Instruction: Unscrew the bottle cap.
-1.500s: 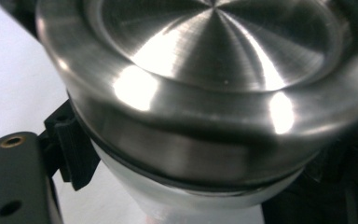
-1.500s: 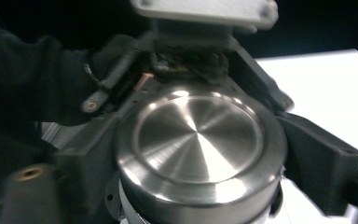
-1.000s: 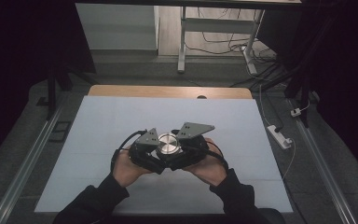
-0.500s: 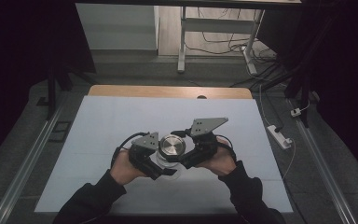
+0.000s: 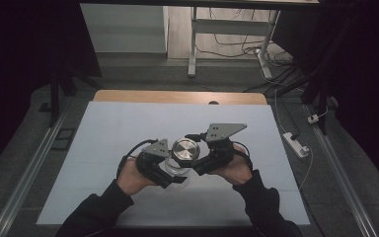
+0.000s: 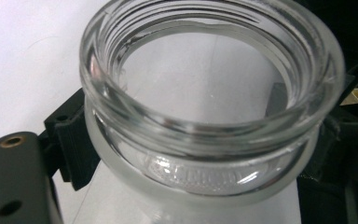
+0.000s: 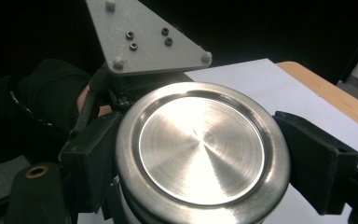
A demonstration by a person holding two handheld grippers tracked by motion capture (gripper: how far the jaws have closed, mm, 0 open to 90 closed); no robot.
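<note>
Gripping a clear glass jar just below its threaded rim, the left gripper has its 2 fingers closed tight on opposite sides of the neck; the left gripper view looks down into the jar's open mouth, with the pale counter visible through the glass. The right gripper has its 2 fingers clamped on the sides of a round brushed-metal lid, one pad at each edge of it.

In the high view the lid sits between the 2 grippers, near the middle of the counter, with the jar just below and left of it, held above the pale sheet. Whether the lid touches the jar's mouth I cannot tell from that view; the left gripper view shows the mouth uncovered.

The person's left hand and right hand come in from the bottom edge in dark sleeves. The right gripper view also shows the left gripper's grey 3-cornered plate just behind the lid.
</note>
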